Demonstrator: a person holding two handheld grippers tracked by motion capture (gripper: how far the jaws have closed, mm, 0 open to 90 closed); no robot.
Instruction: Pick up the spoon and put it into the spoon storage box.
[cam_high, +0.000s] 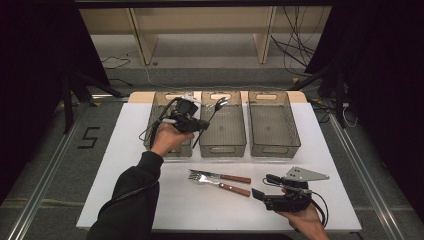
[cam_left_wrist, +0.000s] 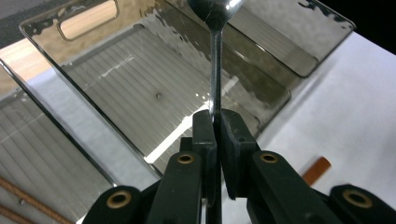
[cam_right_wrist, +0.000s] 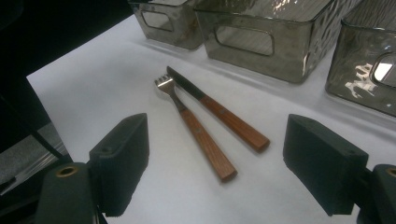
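Observation:
My left gripper (cam_high: 204, 123) is shut on the thin metal stem of a spoon (cam_high: 219, 104) and holds it over the middle smoked-plastic bin (cam_high: 222, 146). In the left gripper view the spoon (cam_left_wrist: 215, 65) rises from the pressed jaws (cam_left_wrist: 217, 126), its bowl at the top edge, above the ribbed floor of the bin (cam_left_wrist: 140, 88). My right gripper (cam_high: 262, 185) rests near the table's front right, open and holding nothing. A fork (cam_high: 216, 183) and a knife (cam_high: 220, 175), both with wooden handles, lie side by side just left of it. The fork (cam_right_wrist: 196, 135) and knife (cam_right_wrist: 219, 112) lie ahead of the open right gripper (cam_right_wrist: 217, 144).
Three bins stand in a row at the back of the white table (cam_high: 125, 165): the left bin (cam_high: 159, 102), the middle one and the right bin (cam_high: 275, 146). The person's sleeve (cam_high: 132, 195) crosses the front left. A brown handle end (cam_left_wrist: 316, 171) lies on the white surface.

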